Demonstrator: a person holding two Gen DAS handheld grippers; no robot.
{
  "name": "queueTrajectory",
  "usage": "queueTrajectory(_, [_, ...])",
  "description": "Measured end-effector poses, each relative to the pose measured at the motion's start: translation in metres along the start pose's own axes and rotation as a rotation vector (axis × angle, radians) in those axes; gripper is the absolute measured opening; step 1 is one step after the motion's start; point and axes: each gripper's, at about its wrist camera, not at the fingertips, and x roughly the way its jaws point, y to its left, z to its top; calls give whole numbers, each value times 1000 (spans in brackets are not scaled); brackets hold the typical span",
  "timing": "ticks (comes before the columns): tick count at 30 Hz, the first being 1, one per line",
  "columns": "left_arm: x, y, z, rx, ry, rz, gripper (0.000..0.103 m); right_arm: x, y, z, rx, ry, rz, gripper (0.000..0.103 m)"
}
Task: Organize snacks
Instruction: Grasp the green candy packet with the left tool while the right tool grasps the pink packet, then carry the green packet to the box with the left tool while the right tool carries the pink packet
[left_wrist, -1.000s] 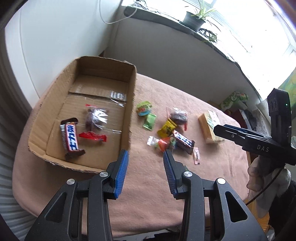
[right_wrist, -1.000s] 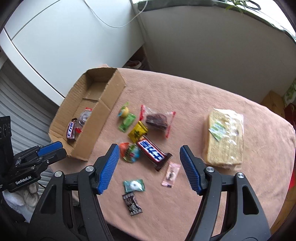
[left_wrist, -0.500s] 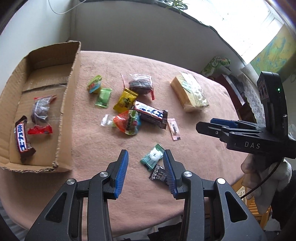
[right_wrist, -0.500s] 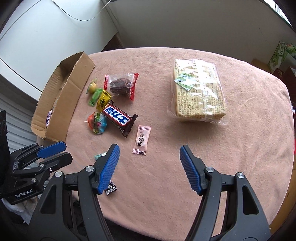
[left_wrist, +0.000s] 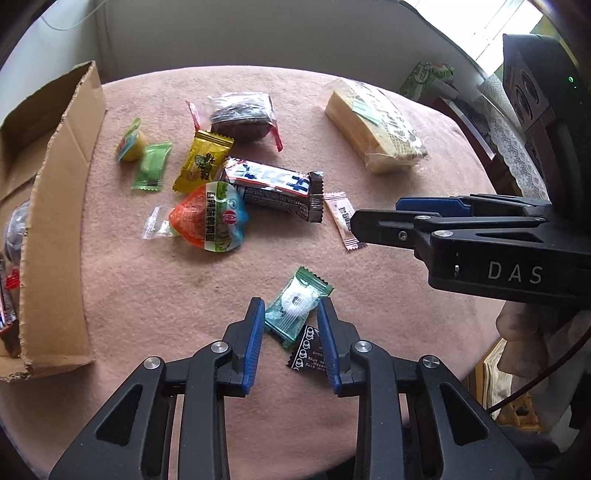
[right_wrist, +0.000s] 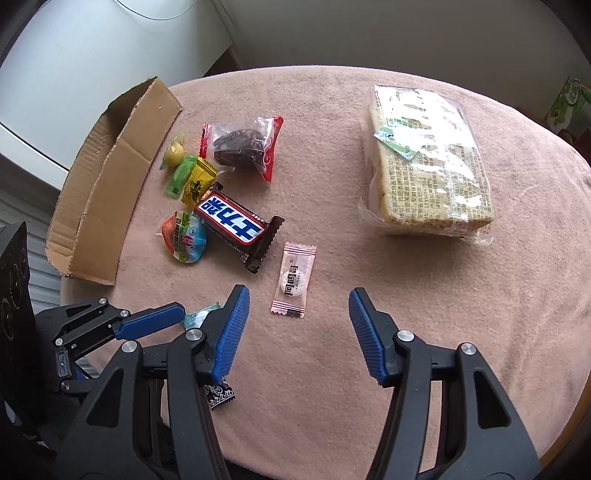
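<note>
- A round table under a pink fleecy cloth (right_wrist: 406, 332) fills both views, with a pale wall behind it and a white cabinet to one side.
- The left gripper (left_wrist: 291, 325) hangs low over the near part of the table, its blue pads partly open. A green mint candy (left_wrist: 297, 306) lies between the fingertips; whether the pads touch it cannot be told.
- Just behind that candy, partly under the right-hand finger, lies a small black wrapped sweet (left_wrist: 308, 350).
- The right gripper (right_wrist: 297, 325) is spread wide and holds nothing. It hovers above bare cloth, and a pink sachet (right_wrist: 294, 284) lies just ahead of its left finger.
- Farther out, a Snickers bar (right_wrist: 236, 229) rests at a slant with one end over a round orange-and-blue jelly cup (right_wrist: 184, 238).
- Beside the bar sit a yellow candy packet (left_wrist: 203, 162), a green candy packet (left_wrist: 151, 168) and a small yellow jelly cup (left_wrist: 129, 146).
- A clear bag with red ends holding a dark cake (right_wrist: 242, 146) lies behind that cluster.
- A large wrapped block of wafers (right_wrist: 428, 166) sits well apart on the table's right side.
- An open cardboard box (left_wrist: 55, 206) stands at the left edge; wrapped snacks show inside it, mostly hidden by its wall.
</note>
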Motion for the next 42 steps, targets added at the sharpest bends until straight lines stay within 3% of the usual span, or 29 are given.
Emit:
queueTrajectory(14, [9,-6,7,33,-3,21,25,26,12,13,-47,53,-51,40])
queueTrajectory(16, [11,-7,9,36,-8,34,20,27,13,14,-63,58,-74,28])
queueTrajectory(19, [12,-4,10,20,-15,20,18,26,10,14,-69,65,-72,20])
queueTrajectory(35, [-10,21,4,-65,-50,0,17,-8,1,11,-44,9,-25,20])
queueTrajectory(42, [-30,25,9,-94,-106,-4,17,-35,5,18,-52,-44,-2,20])
